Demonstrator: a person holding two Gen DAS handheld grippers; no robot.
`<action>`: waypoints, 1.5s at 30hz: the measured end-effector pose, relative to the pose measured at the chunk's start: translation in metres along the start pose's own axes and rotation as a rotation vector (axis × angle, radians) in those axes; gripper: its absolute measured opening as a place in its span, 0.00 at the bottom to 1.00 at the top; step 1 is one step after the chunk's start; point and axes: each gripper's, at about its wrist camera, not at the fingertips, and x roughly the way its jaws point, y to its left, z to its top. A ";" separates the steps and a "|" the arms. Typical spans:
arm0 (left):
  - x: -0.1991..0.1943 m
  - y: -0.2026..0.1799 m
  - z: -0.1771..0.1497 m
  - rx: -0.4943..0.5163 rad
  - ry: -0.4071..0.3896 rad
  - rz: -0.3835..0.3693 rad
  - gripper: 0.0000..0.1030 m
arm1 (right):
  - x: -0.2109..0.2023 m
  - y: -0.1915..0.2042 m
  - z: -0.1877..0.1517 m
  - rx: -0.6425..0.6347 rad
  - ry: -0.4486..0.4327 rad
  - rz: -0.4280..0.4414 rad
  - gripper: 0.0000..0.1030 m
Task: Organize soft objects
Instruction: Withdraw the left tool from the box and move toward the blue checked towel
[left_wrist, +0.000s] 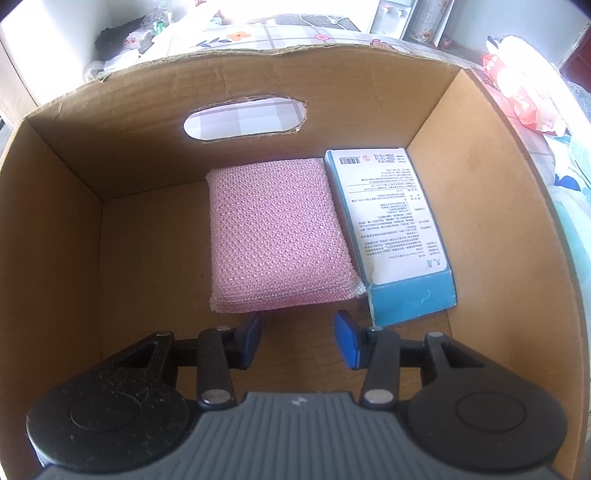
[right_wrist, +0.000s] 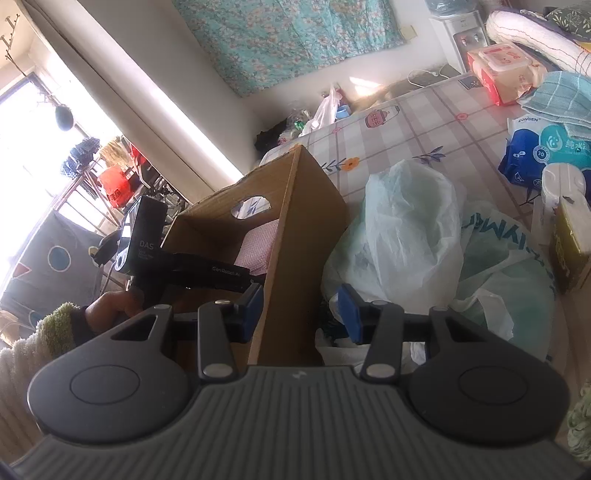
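**Two items packed in the box, both grippers empty**

Inside the brown corrugated cardboard box (left_wrist: 258, 92), one pink mesh scrubbing sponge (left_wrist: 277, 236) is laid flat against the far wall, at about 12 o'clock from the left gripper (left_wrist: 298, 341). One blue-and-white printed packet (left_wrist: 399, 229) is tucked touching it at roughly 1 o'clock, probably to keep the rows tight. The left gripper's jaws are spread apart with nothing held, hovering just short of the sponge. The right gripper (right_wrist: 300, 314) is likewise parted and empty, straddling the box's side wall; crumpled pale green plastic bags (right_wrist: 406, 236) can be seen at 1 o'clock, likely queued up next.
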 end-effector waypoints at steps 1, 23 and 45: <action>-0.001 -0.001 -0.001 0.002 -0.003 -0.008 0.45 | 0.000 0.000 0.000 0.002 0.000 -0.001 0.43; -0.108 -0.014 -0.042 -0.078 -0.192 -0.050 0.71 | -0.063 -0.021 -0.033 -0.017 -0.095 -0.070 0.46; -0.179 -0.192 -0.111 0.127 -0.417 -0.203 0.74 | -0.142 -0.064 -0.099 -0.019 -0.138 -0.189 0.47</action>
